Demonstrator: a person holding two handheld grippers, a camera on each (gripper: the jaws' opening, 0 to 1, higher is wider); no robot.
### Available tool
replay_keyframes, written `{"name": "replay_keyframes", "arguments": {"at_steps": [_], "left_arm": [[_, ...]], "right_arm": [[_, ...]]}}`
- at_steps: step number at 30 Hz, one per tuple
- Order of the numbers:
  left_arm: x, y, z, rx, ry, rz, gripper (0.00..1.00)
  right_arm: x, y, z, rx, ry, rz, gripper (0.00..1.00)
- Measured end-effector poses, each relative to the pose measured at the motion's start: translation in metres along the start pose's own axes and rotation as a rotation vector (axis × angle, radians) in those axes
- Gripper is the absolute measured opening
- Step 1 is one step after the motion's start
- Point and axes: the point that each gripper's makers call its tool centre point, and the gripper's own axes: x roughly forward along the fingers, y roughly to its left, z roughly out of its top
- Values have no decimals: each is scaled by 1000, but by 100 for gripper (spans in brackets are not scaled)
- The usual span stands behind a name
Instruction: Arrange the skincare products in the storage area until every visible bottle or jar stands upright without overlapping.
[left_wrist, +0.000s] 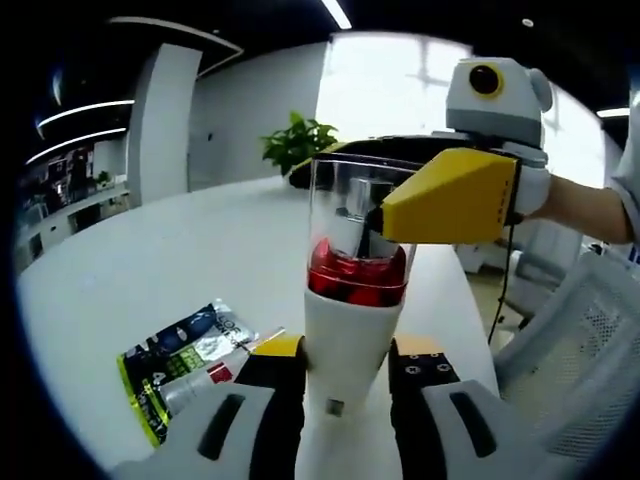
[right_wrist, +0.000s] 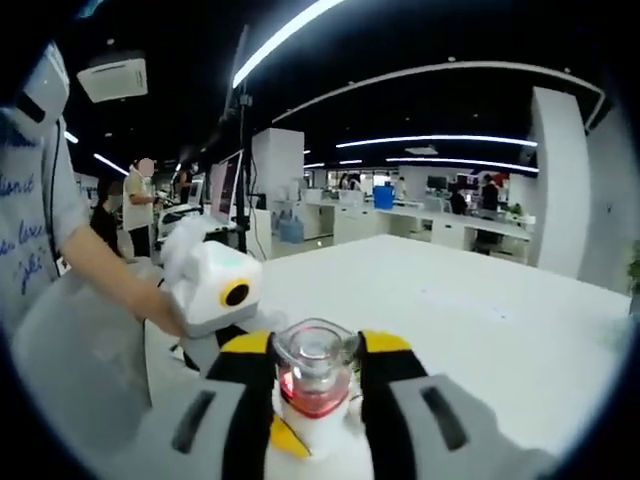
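White bottle (left_wrist: 345, 350), red band, clear cap (left_wrist: 352, 205); white table (left_wrist: 150, 270).

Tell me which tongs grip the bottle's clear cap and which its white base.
The right tongs clamp the clear plastic cap of the white-and-red bottle; the left tongs hold its white base.

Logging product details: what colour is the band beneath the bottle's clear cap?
Red, on the white bottle; clearest in the left gripper view.

The left tool (left_wrist: 345, 385) clamps the white base of the bottle (left_wrist: 352, 300); the right tool (right_wrist: 313, 375) grips its clear cap from above.
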Motion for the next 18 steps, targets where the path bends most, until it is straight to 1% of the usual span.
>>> {"name": "replay_keyframes", "arguments": {"at_steps": [2,5,11,14,15,18], "left_arm": [[-2,0,1,-2,0,3,32],[-9,-1,4,9,0,8,33],[-25,6,9,-17,-4,42,38],[-35,6,12,-25,-17,54,38],[-37,6,13,-28,-20,58,41],[-46,7,15,-39,-25,79,48]], "right_arm": [[0,-3,-2,45,6,-6,43],[-2,-3,3,71,-14,-2,43],[-5,-1,0,66,23,-3,49],[-8,0,1,66,35,-8,49],[-9,-1,1,66,35,-16,49],[-10,-1,2,72,43,-18,56]]}}
